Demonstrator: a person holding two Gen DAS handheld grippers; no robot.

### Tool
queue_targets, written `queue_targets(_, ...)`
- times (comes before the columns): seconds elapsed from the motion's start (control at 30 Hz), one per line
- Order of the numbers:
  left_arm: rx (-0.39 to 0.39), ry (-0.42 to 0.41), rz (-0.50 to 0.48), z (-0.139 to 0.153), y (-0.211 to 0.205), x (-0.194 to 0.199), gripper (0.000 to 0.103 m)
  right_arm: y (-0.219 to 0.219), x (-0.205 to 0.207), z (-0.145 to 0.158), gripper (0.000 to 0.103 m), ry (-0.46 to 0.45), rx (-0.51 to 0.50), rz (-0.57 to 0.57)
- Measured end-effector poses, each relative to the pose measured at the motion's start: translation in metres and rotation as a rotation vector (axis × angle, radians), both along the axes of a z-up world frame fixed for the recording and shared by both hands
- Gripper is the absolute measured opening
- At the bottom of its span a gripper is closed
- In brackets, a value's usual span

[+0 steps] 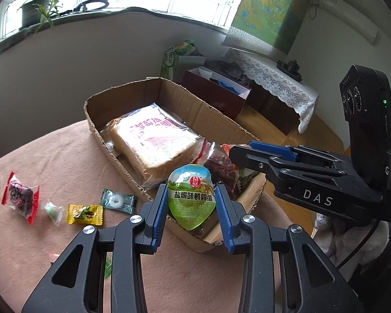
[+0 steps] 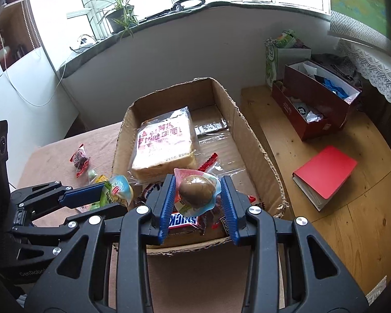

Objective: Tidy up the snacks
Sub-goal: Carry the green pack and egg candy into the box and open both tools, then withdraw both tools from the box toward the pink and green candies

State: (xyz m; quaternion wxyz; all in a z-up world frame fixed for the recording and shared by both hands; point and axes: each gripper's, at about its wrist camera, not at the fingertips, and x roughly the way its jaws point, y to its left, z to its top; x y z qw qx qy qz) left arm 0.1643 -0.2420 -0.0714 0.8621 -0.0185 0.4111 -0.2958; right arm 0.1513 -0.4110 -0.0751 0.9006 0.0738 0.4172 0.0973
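Above the near end of a torn cardboard box [image 2: 250, 140], the left gripper [image 1: 191, 198] is clenched on a green-lidded quail egg pack [image 1: 191, 195], its blue pads pressed to either side of the pack. Alongside it, the right gripper [image 2: 198, 193] pinches a second egg pack [image 2: 196, 191], turned so the brown egg shows through the clear blister. Both packs hang over the box's near corner, close to each other but apart.

Judging from the task, the step in hand is dropping these two into the box. It would go best if each gripper lowers until its pack is just over the contents before letting go, one side at a time so the tools do not knock together, and if the packs land in the bare stretch along the box's right side instead of on the pile.

Inside the box, a bagged loaf of sliced bread [image 2: 164, 143] lies flat toward the left wall, with a silvery wrapper [image 2: 211, 126] beyond it near the far end. At the near end sit a Snickers bar [image 2: 182, 220] and dark red-edged packets, partly hidden by the grippers.

Out on the pink tablecloth [image 1: 52, 156], four wrapped sweets wait to the left of the box: a red one [image 1: 19, 197], a small pale green one [image 1: 52, 210], a yellow one [image 1: 84, 214] and a dark green one [image 1: 117, 200].
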Motion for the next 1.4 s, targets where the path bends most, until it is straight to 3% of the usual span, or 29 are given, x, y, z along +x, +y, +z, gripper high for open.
queue_targets(0.23,0.007,-0.001,-0.016,0.0,-0.01,0.003,0.036,-0.004,0.004,-0.002,0.046,0.0,-0.006,-0.025)
queue_targets(0.4,0.016,0.005,-0.003,0.0,-0.01,0.004,0.037,-0.006,0.003,0.003,0.063,-0.016,-0.004,-0.043)
queue_targets(0.9,-0.021,0.0,0.065,0.013,0.04,-0.004,0.037,0.02,-0.011,0.019,0.063,-0.047,0.016,-0.005)
queue_targets(1.23,-0.049,0.034,0.207,0.01,0.12,-0.002,0.037,0.069,-0.033,0.031,0.063,-0.064,0.065,0.12)
queue_targets(1.4,-0.022,0.057,0.235,-0.003,0.143,-0.005,0.037,0.104,-0.041,0.024,0.063,-0.039,0.069,0.214)
